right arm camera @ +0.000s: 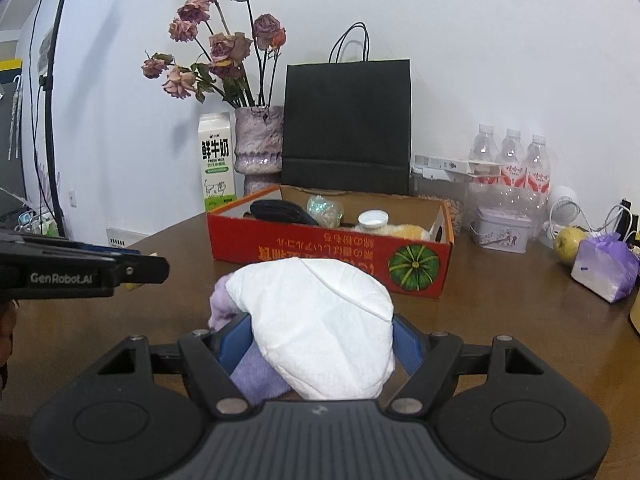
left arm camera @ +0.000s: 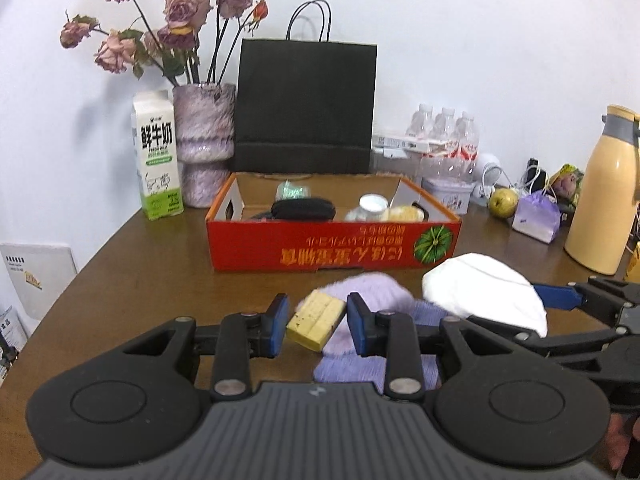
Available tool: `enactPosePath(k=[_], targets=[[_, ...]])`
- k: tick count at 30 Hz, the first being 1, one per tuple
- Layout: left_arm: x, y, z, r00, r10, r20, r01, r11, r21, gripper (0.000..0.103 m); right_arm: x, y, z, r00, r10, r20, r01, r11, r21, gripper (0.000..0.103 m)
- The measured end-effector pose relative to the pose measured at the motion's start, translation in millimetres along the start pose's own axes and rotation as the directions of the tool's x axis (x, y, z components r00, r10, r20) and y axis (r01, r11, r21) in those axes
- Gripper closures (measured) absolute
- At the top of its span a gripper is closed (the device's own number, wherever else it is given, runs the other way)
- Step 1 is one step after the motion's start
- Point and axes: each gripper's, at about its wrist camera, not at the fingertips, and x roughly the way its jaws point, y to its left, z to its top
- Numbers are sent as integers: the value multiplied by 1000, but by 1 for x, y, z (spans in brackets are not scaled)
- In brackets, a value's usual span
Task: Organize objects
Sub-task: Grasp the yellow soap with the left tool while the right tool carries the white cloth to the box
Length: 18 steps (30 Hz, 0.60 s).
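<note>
The left tongs (left arm camera: pixel 318 326) are clamped on a yellow block (left arm camera: pixel 316 320), and the right tongs (right arm camera: pixel 320 344) are clamped on a white padded bundle (right arm camera: pixel 320 328). Both loads hang over a lilac cloth (left arm camera: pixel 372 300) on the counter (left arm camera: pixel 160 264). Beyond them stands the red box (left arm camera: pixel 332 248), already part filled. Best to clear its near wall, then release into the bare left half, one load at a time.

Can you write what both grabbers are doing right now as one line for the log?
left gripper: shut on yellow block | right gripper: shut on white pouch | red box: behind both, open
</note>
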Motion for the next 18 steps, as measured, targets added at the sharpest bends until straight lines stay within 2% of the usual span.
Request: enactPosePath(k=[18], targets=[[33,-4,44,998,7,68,-3,998,-58,71,35,-8,38,1000,-16,21,16,1000,9,30]])
